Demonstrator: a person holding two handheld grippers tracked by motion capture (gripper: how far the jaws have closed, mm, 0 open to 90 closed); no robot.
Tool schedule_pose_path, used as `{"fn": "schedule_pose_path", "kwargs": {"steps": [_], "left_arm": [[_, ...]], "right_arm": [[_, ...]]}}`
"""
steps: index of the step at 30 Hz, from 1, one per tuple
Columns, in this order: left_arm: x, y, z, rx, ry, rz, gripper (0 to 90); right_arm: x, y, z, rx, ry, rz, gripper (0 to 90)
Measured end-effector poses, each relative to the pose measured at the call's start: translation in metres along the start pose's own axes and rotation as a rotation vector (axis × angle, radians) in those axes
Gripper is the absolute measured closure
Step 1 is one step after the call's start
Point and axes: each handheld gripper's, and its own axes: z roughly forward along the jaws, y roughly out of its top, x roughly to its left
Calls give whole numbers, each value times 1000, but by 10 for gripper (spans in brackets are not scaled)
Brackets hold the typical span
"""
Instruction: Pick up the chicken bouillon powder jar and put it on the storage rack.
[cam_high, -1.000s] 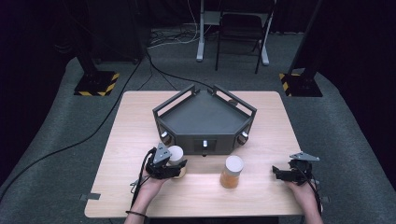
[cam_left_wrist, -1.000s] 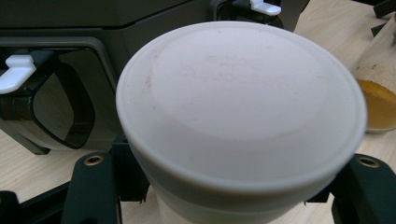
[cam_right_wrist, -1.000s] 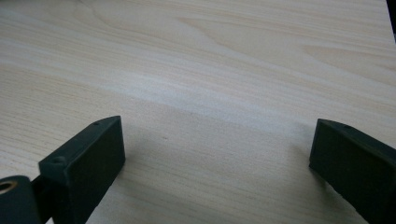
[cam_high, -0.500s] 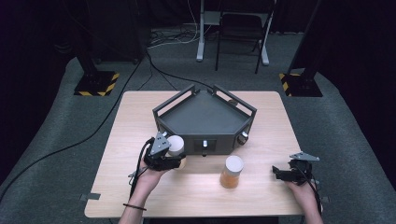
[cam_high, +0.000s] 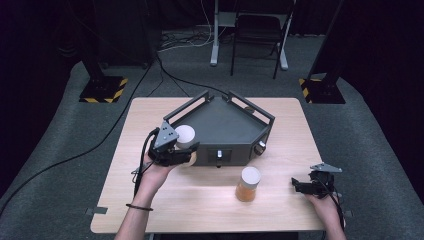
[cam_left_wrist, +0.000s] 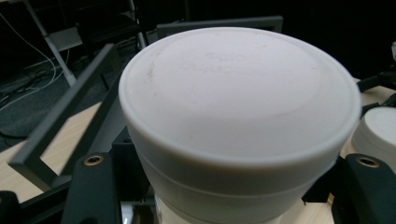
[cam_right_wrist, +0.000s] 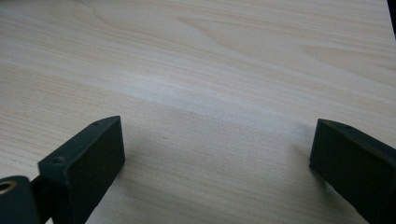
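Jar (cam_high: 184, 136) with a white lid sits clamped between the jaws of the left gripper (cam_high: 175, 152), upright, its long axis vertical, held above the table (cam_high: 150, 210) just at the front-left edge of the dark grey tray (cam_high: 220, 125). The tray lies straight ahead of this gripper, so the coming move is probably forward over the rail. Right gripper (cam_high: 312, 185) rests near the table's right edge with jaws apart and nothing between them, well away from the second jar (cam_high: 248, 184).

Bare table (cam_high: 150, 210) front-left; dark angular frame (cam_high: 220, 125) and lidded jar (cam_high: 248, 184) centre obstacles.
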Motion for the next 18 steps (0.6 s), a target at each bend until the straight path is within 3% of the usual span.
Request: {"fn": "schedule_pose_path", "kwargs": {"steps": [5, 12, 18], "left_arm": [[8, 17, 1, -27, 5, -14, 345], [12, 31, 17, -38, 25, -27, 345], [14, 42, 45, -25, 65, -47, 344]], "right_arm": [[0, 0, 0, 1, 1, 0, 22], [0, 0, 0, 1, 2, 0, 21], [-1, 0, 0, 1, 3, -2, 21]]}}
